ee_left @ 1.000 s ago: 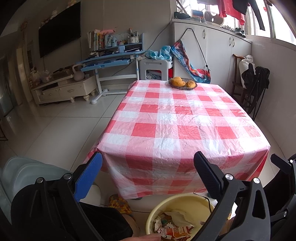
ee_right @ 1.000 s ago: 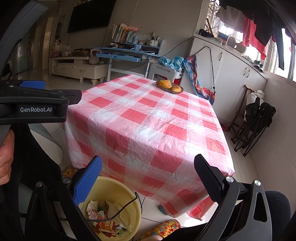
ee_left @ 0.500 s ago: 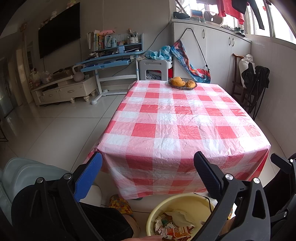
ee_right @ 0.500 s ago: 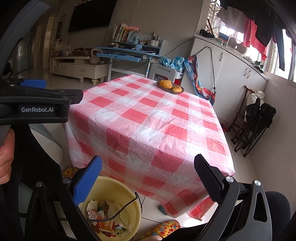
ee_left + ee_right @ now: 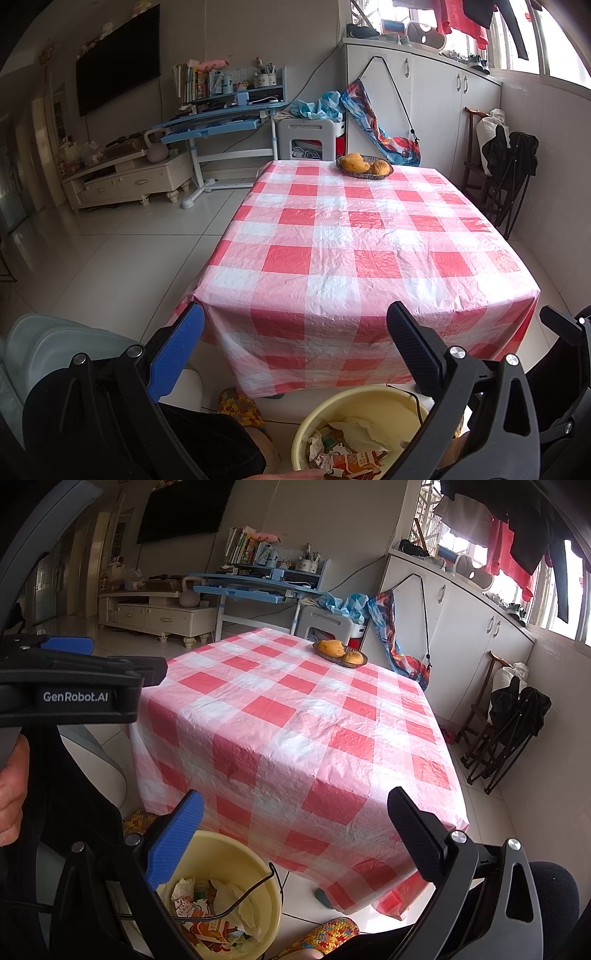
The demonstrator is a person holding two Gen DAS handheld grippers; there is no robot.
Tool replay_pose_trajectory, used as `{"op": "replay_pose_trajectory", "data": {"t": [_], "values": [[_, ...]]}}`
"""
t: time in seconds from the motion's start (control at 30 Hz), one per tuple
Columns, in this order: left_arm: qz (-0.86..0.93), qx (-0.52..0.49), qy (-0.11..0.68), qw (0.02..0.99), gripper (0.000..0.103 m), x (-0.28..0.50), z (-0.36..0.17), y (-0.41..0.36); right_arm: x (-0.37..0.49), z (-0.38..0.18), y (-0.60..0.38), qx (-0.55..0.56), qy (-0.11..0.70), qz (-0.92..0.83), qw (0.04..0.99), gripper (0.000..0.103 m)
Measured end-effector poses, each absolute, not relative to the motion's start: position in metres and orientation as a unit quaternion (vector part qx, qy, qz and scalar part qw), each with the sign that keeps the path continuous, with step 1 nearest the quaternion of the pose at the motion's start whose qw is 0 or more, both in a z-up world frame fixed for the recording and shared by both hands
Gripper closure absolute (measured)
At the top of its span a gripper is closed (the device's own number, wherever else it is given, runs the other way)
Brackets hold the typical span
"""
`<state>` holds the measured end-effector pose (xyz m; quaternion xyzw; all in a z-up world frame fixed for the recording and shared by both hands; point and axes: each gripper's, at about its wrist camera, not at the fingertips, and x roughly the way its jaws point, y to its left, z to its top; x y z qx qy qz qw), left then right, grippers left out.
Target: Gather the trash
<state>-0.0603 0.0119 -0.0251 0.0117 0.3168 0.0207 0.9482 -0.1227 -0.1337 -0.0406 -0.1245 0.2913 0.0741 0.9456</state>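
Observation:
A yellow bucket (image 5: 369, 406) stands on the floor in front of the table and holds crumpled paper and wrappers (image 5: 351, 450). It also shows in the right wrist view (image 5: 236, 860) with the same trash (image 5: 210, 912) inside. My left gripper (image 5: 295, 339) is open and empty, held above the bucket before the table's near edge. My right gripper (image 5: 295, 819) is open and empty, above and right of the bucket. The left gripper's body (image 5: 74, 690) shows at the left of the right wrist view.
A table with a red and white checked cloth (image 5: 362, 240) carries a basket of fruit (image 5: 364, 166) at its far end. A folded black chair (image 5: 509, 731) leans by the right wall. A blue desk (image 5: 221, 122) and white cabinets (image 5: 424, 96) stand behind.

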Motion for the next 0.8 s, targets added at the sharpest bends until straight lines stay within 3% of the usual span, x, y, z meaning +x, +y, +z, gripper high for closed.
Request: {"op": "replay_pose_trajectory", "data": {"t": [0.8], "values": [[0.007,0.024,0.308,0.951,0.007,-0.063,-0.021,0.013,-0.126,-0.027,-0.151,-0.091,0.254,0.079,0.960,0.008]]}}
